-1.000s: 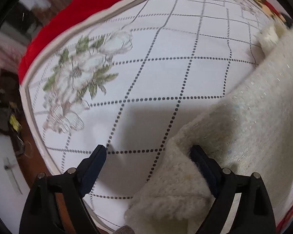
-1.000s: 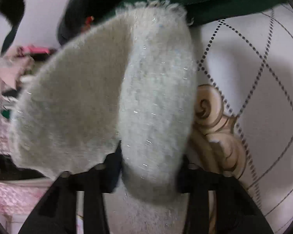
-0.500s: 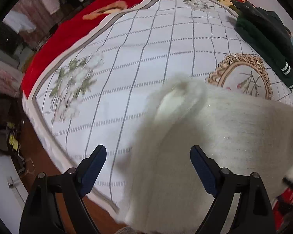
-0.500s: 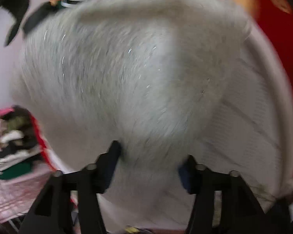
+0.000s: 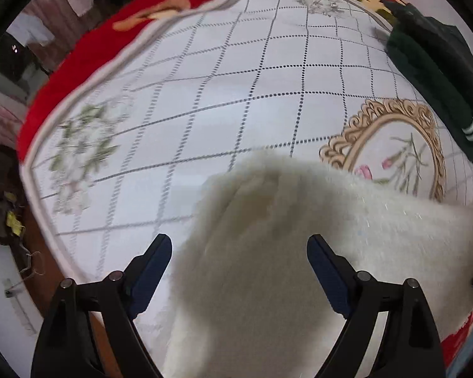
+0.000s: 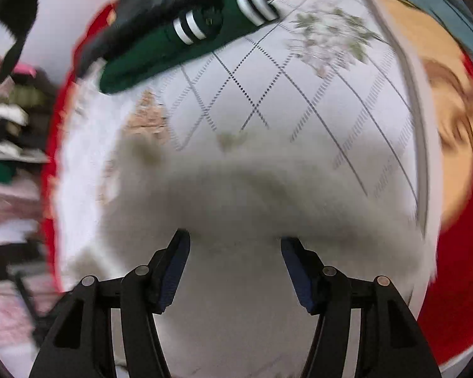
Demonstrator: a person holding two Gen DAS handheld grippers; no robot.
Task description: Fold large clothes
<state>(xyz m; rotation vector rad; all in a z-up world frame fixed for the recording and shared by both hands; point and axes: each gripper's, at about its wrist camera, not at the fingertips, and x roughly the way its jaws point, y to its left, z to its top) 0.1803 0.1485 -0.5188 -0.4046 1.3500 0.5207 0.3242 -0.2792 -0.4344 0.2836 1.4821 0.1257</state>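
Left claw [image 5: 239, 260] — fingers apart, fluffy white garment [image 5: 299, 252] between them; right claw [image 6: 235, 256] — apart, same garment between, blurred.

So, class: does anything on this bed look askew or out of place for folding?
The white fluffy garment lies bunched rather than flat, between both grippers' open fingers. A dark green garment sits heaped at the checked sheet's edge.
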